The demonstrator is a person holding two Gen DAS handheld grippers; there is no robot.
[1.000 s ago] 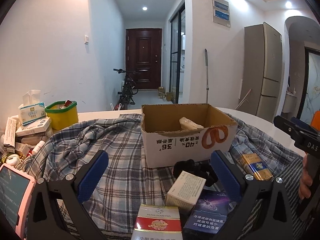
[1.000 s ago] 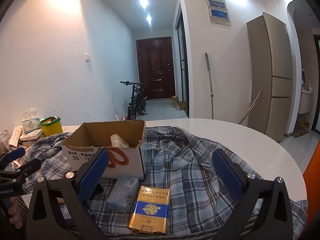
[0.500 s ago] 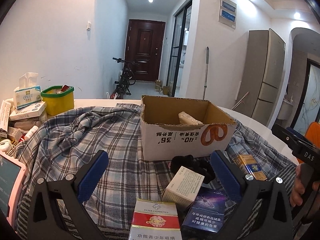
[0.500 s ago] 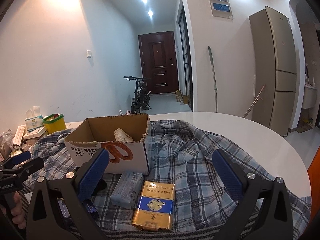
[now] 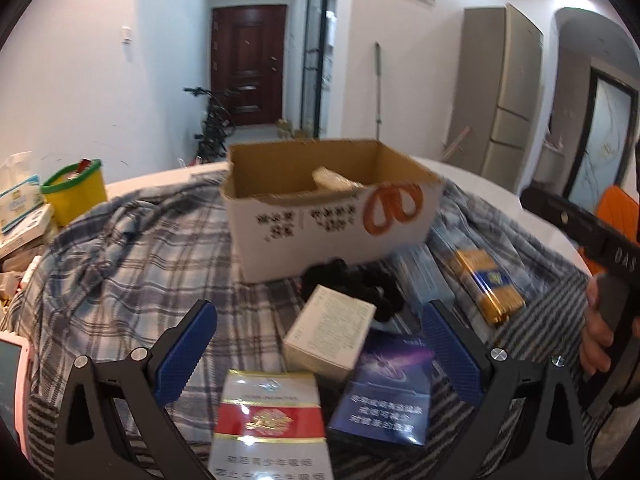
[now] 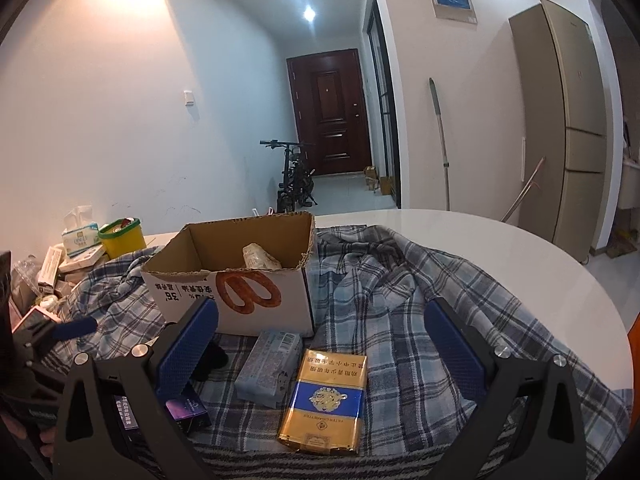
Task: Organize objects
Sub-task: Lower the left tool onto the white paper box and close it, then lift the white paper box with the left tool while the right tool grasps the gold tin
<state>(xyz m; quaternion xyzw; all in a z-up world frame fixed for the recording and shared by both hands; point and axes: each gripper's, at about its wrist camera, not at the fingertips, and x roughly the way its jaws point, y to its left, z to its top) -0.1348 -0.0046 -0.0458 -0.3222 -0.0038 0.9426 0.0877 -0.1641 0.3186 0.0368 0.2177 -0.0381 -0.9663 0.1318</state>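
Both wrist cameras looked low across the table toward the hallway, sharing the box (image 5: 332, 208) (image 6: 236, 276); left sat nearer.

box (image 5: 328, 220) on cloth (image 5: 132, 264) | packs (image 5: 332, 336) before box | bin (image 5: 76, 192) left

Cigarette packs (image 5: 270, 416) lie before open cardboard box (image 5: 328, 216).

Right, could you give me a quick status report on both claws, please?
Left claw open above white box. Right claw open above gold-and-blue pack. Cardboard box holds one wrapped item. Nothing between claws and packs.
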